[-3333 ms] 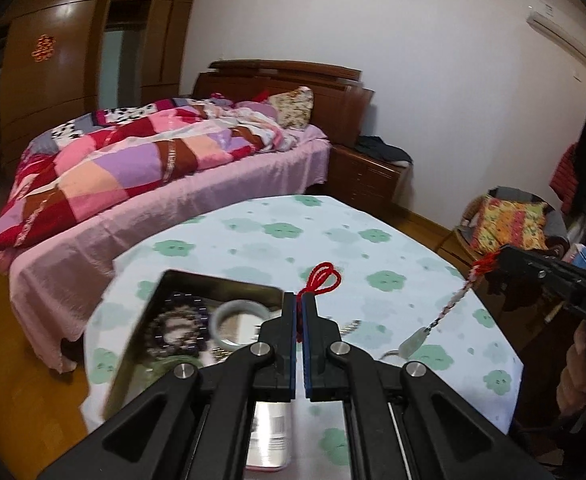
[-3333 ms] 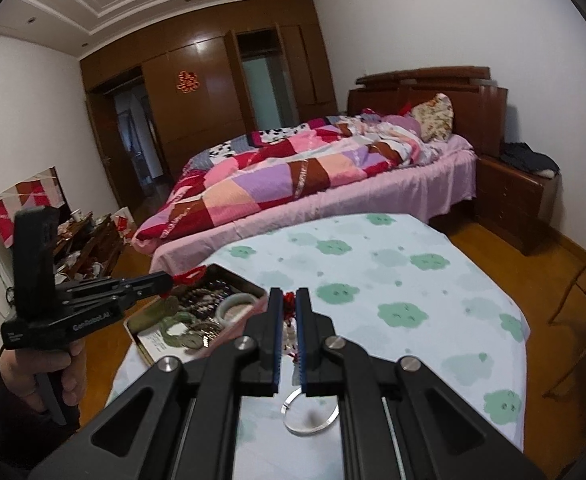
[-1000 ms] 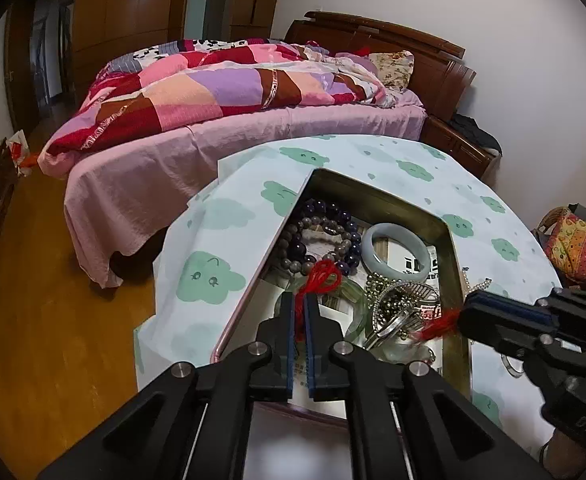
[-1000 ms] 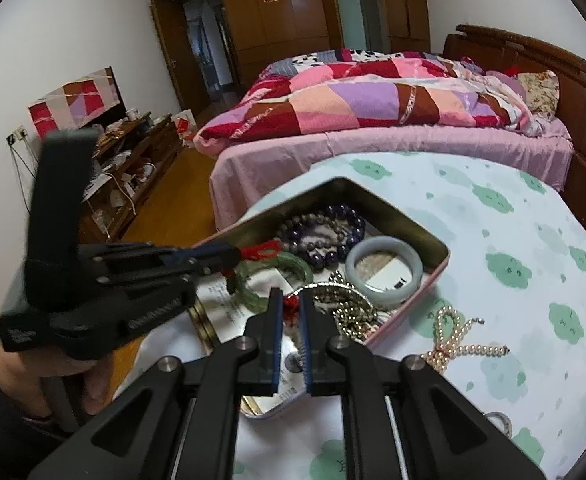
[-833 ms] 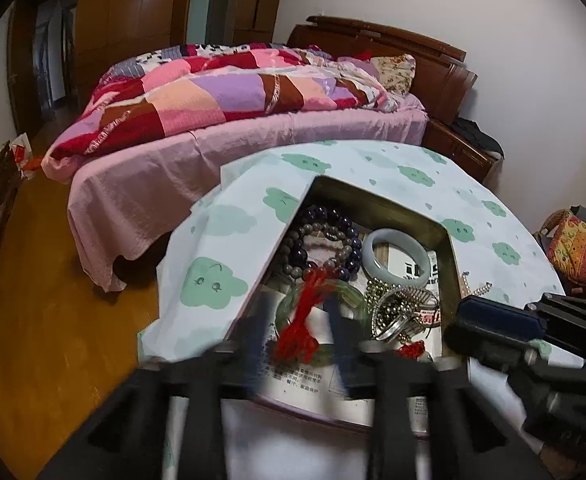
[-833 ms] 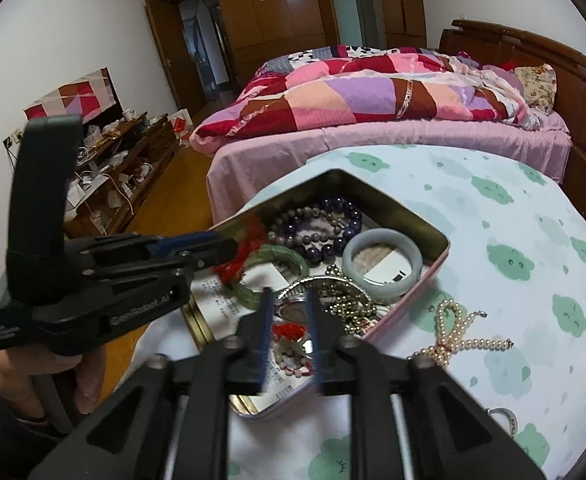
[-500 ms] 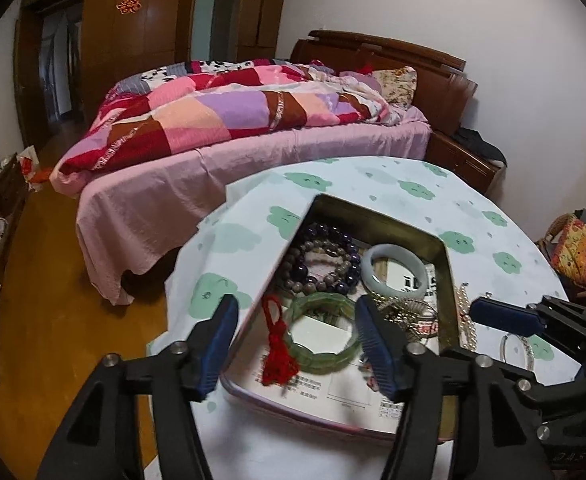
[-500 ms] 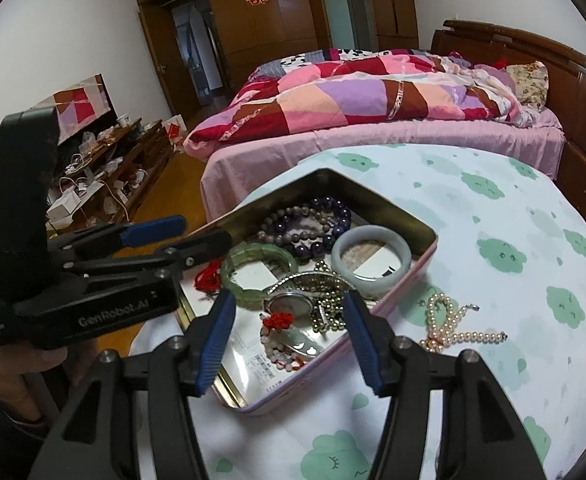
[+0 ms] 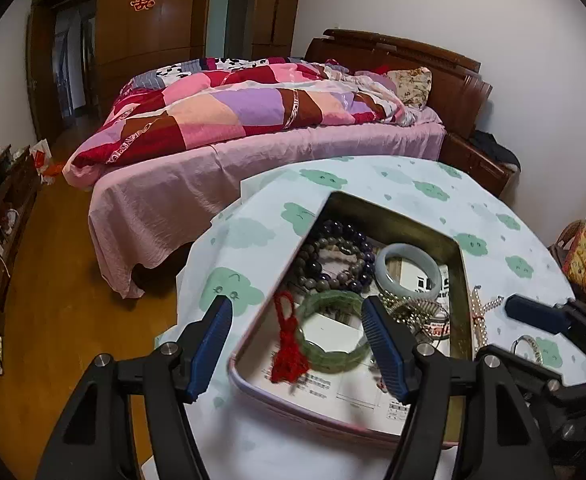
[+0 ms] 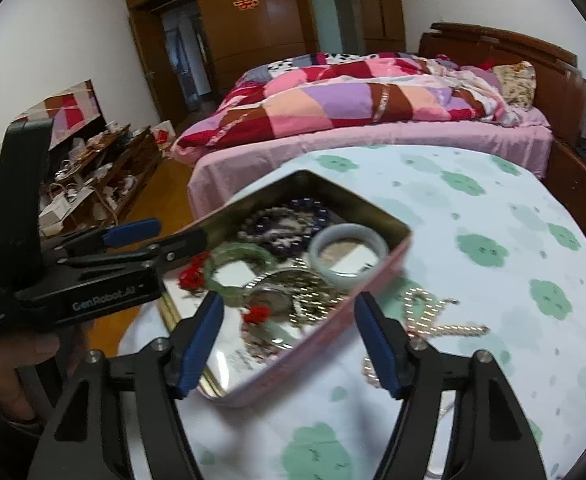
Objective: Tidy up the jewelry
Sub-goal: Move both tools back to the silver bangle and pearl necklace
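Note:
A metal tin (image 9: 459, 280) (image 10: 393, 258) sits on the round table and holds jewelry. Inside lie a red cord necklace (image 9: 287, 344) (image 10: 191, 274), a green bangle (image 9: 329, 332) (image 10: 239, 258), a pale jade bangle (image 9: 407, 270) (image 10: 347, 246), dark bead bracelets (image 9: 333, 256) (image 10: 289, 220) and silver chains (image 9: 417, 312) (image 10: 301, 292). My left gripper (image 9: 297, 344) is open above the tin's near end, empty. My right gripper (image 10: 287, 344) is open over the tin's near corner, empty. A pearl necklace (image 10: 433, 312) and a thin ring (image 9: 527, 346) lie on the cloth beside the tin.
The table (image 9: 433, 188) has a white cloth with green clouds. A bed with a patchwork quilt (image 9: 253, 112) stands behind it. A low cluttered shelf (image 10: 93, 176) runs along the left wall. A wooden floor (image 9: 53, 300) drops off at the table's left edge.
Both grippers have opened and let go of the red cord necklace. It now lies in the tin. Both grippers have pulled back and up a little.

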The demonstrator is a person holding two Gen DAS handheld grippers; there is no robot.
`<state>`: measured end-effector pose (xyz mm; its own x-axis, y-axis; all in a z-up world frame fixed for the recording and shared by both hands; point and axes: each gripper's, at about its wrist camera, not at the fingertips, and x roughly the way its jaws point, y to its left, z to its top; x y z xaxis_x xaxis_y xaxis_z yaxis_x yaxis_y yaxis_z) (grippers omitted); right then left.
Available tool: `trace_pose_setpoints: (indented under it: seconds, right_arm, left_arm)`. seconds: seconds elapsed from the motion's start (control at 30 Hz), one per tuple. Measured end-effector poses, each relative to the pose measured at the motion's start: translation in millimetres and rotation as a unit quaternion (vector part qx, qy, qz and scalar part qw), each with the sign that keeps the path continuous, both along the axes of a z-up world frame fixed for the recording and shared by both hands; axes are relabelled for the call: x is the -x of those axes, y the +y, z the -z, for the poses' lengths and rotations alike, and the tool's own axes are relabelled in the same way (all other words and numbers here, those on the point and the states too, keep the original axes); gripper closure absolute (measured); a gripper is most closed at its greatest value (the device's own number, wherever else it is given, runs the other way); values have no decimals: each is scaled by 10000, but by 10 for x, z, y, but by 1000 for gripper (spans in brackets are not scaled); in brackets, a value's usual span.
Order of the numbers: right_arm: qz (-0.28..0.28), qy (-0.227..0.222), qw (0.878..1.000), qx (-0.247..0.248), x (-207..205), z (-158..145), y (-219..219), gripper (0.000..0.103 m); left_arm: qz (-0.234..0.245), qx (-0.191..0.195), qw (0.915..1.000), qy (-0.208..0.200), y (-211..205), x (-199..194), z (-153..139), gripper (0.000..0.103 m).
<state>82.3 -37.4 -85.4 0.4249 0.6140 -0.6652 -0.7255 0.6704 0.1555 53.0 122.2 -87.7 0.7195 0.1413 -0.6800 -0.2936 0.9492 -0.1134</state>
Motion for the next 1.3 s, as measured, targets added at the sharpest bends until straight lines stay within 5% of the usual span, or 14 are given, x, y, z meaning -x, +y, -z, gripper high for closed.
trace_pose_setpoints:
  seconds: [0.13, 0.47, 0.77, 0.87, 0.97, 1.3]
  right_arm:
    - [295, -37, 9994, 155, -41, 54, -228, 24]
    - [1255, 210, 9903, 554, -106, 319, -1004, 7]
    - [1183, 530, 9882, 816, -176, 525, -940, 7]
    - [1222, 622, 9867, 867, -213, 546, -951, 11]
    - [1362, 523, 9845, 974, -229, 565, -998, 34]
    - [1687, 259, 9803, 995, -257, 501, -1281, 35]
  left_arm:
    - [18, -166, 9999, -11, -133, 5, 2, 28]
    - [142, -253, 9994, -209, -357, 47, -71, 28]
    - [673, -375, 9969, -141, -755, -14, -74, 28]
    - [863, -439, 9952, -115, -897, -54, -71, 28]
    - [1076, -468, 9930, -103, -1040, -97, -63, 28]
    - [1755, -488, 9833, 59, -1493, -277, -24, 28]
